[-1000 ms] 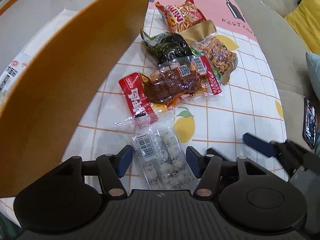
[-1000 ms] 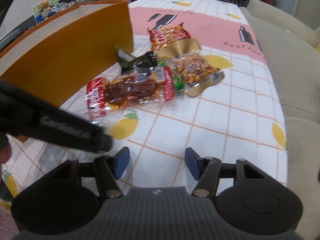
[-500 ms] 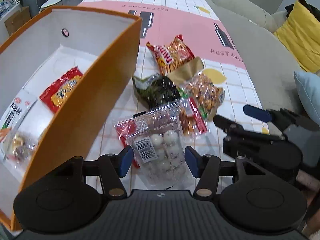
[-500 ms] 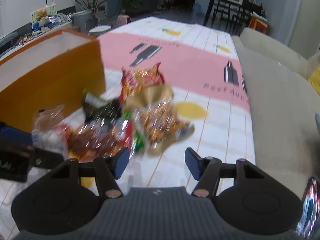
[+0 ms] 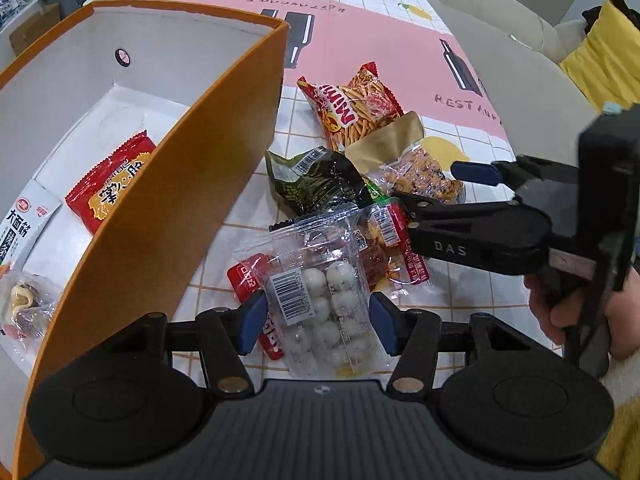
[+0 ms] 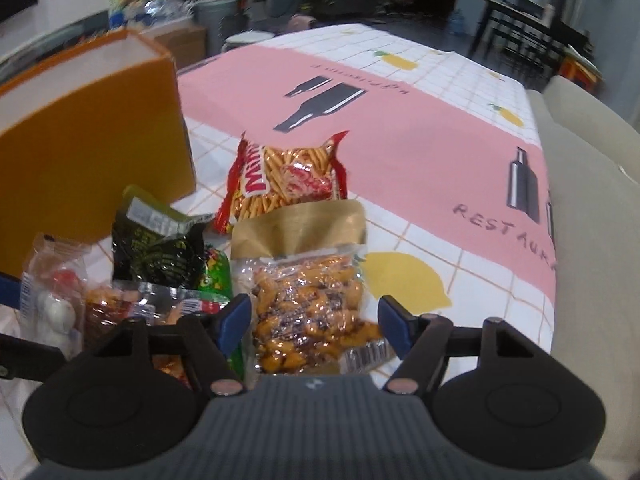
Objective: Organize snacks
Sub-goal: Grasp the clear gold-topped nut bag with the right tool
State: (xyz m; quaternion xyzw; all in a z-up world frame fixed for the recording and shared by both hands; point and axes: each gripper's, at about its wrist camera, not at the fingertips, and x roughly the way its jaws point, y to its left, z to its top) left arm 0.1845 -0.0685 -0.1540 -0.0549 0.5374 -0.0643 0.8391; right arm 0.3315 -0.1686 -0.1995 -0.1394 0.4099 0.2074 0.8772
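Note:
My left gripper [image 5: 316, 322] is shut on a clear packet of white balls [image 5: 320, 296] and holds it above the table, beside the orange box [image 5: 168, 184]. My right gripper [image 6: 316, 320] is open, its fingers either side of a clear packet of brown nuts [image 6: 308, 308] with a gold top. The right gripper also shows in the left wrist view [image 5: 436, 186], over the snack pile. A red packet of sticks [image 6: 288, 176], a dark green packet [image 6: 160, 248] and a red-brown packet [image 5: 384, 248] lie on the table.
The orange box holds a red packet [image 5: 110, 184], a white packet [image 5: 20, 224] and a clear one [image 5: 24, 304]. The tablecloth [image 6: 400, 128] is pink and white-checked. A beige sofa [image 6: 592, 240] runs along the right edge.
My left gripper has lifted the packet of white balls off the table and risen by the box. My right gripper has moved forward over the snack pile to the nut packet.

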